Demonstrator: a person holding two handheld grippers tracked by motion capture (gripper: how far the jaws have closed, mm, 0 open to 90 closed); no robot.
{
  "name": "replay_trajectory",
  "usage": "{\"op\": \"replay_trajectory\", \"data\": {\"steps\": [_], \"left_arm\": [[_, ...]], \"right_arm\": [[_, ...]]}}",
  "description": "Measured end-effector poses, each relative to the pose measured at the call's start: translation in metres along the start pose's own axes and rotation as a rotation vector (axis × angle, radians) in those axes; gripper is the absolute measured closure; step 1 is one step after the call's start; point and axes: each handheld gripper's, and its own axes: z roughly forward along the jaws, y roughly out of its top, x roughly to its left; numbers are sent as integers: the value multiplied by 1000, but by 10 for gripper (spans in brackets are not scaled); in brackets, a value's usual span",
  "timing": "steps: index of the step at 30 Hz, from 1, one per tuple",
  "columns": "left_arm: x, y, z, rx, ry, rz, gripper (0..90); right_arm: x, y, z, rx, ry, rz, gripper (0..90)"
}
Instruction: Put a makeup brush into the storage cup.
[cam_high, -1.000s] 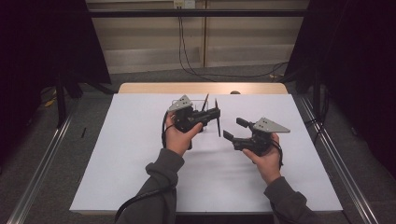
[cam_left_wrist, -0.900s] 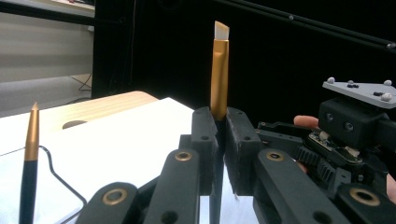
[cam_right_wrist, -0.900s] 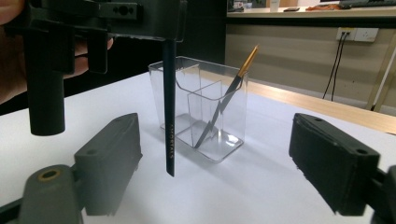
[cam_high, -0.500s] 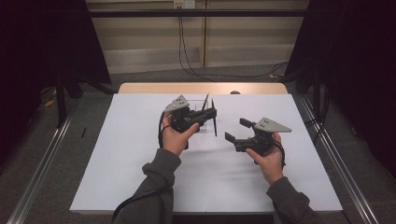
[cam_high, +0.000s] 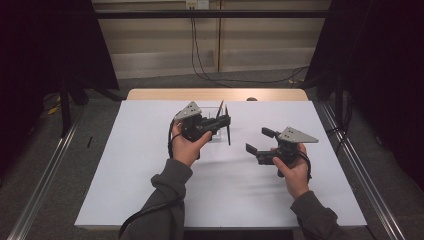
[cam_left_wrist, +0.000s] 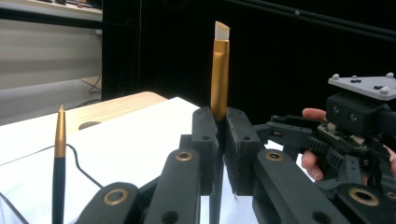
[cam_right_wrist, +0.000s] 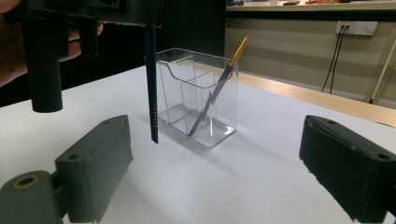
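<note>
Gold-ferruled brush (cam_left_wrist: 220, 74) (dark handle, pale tip) upright, clamped in left gripper (cam_high: 223, 120); right gripper (cam_high: 259, 140) wide, just opened, empty.

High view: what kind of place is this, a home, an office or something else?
Probably a lab or recording bench, not a home. A white table stands between dark curtains, cables hang from a wall socket, and metal rails run along the floor beside it.
</note>
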Motion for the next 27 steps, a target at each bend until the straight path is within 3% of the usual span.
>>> {"op": "replay_trajectory", "data": {"steps": [6,27], "left_arm": [[1,0,-2,2,3,0,835],[2,0,-9,-1,20,-1,834]], "right_arm": [[-1,0,-6,3,13,-13,71],[-4,0,-25,24,-10,-44,68]]}}
